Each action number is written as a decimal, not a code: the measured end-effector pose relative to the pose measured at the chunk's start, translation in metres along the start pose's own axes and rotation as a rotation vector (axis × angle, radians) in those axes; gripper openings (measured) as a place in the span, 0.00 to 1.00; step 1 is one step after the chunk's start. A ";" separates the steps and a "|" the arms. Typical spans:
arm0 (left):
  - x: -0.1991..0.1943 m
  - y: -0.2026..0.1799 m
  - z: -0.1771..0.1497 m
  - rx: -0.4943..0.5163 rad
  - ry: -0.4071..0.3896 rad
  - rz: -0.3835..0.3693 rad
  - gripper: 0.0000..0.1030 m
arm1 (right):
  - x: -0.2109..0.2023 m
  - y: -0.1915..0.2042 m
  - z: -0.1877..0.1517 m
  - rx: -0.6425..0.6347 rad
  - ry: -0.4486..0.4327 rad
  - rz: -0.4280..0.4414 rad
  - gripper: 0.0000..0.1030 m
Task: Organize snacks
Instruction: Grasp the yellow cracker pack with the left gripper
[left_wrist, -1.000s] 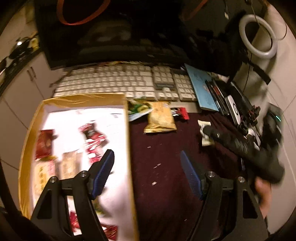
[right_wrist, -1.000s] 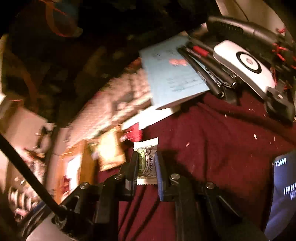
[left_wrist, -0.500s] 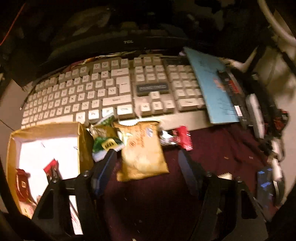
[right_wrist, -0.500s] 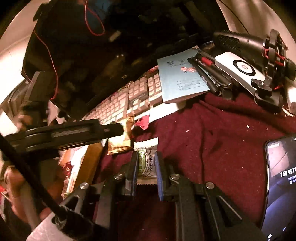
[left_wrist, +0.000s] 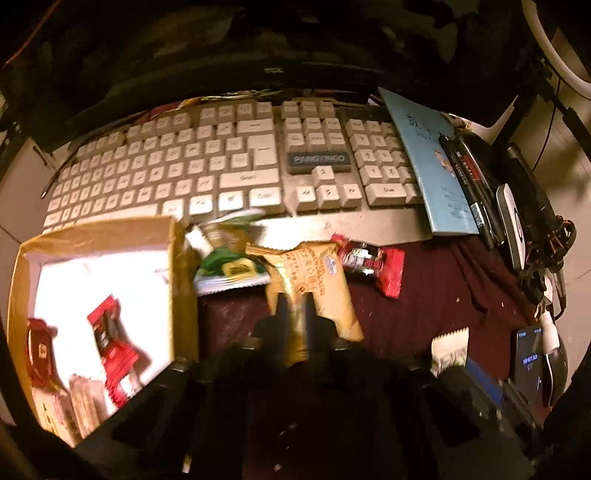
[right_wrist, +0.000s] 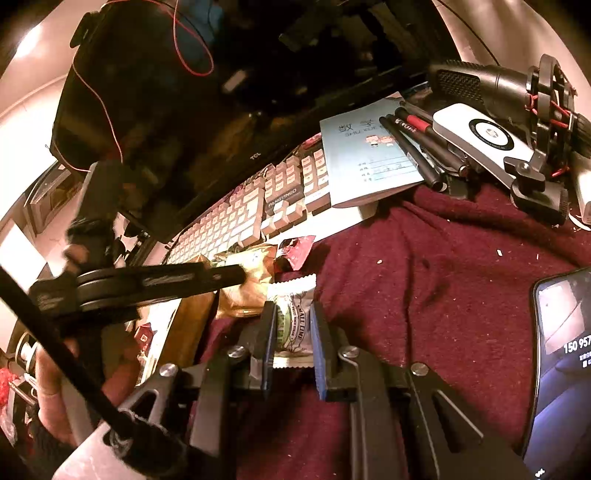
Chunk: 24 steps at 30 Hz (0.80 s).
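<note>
Several wrapped snacks already lie in the open cardboard box with a white floor, at eight o'clock in the left wrist view, so the sorting looks partly done. Left on the dark red cloth are a green-and-white packet against the box wall, a red foil candy at two o'clock of centre, and the two pieces in hand. The left gripper has just clamped its jaws onto the near edge of the tan cracker packet, which lies just beside the box. The right gripper pinches a small white-and-green candy wrapper. Only the left view shows the box's contents; only the right view shows the person's hand at eight o'clock and a lit phone at four o'clock.
</note>
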<state>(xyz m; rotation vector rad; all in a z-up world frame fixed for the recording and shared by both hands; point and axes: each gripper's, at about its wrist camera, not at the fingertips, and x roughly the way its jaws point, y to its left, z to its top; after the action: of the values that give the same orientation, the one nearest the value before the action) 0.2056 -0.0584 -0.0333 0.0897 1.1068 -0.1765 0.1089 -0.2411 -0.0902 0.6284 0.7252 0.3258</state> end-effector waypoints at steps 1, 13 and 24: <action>-0.002 -0.001 -0.001 0.006 -0.002 0.002 0.06 | 0.001 0.000 0.000 -0.001 0.001 -0.005 0.16; 0.019 -0.012 0.010 -0.024 -0.001 0.045 0.60 | 0.001 0.000 0.000 0.004 0.006 -0.008 0.17; 0.012 -0.023 -0.008 0.031 0.007 0.007 0.37 | 0.002 -0.001 0.000 0.005 0.011 0.006 0.18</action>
<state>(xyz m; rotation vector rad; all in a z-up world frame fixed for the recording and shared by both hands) 0.1998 -0.0805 -0.0467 0.1216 1.1110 -0.1874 0.1104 -0.2410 -0.0914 0.6340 0.7343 0.3336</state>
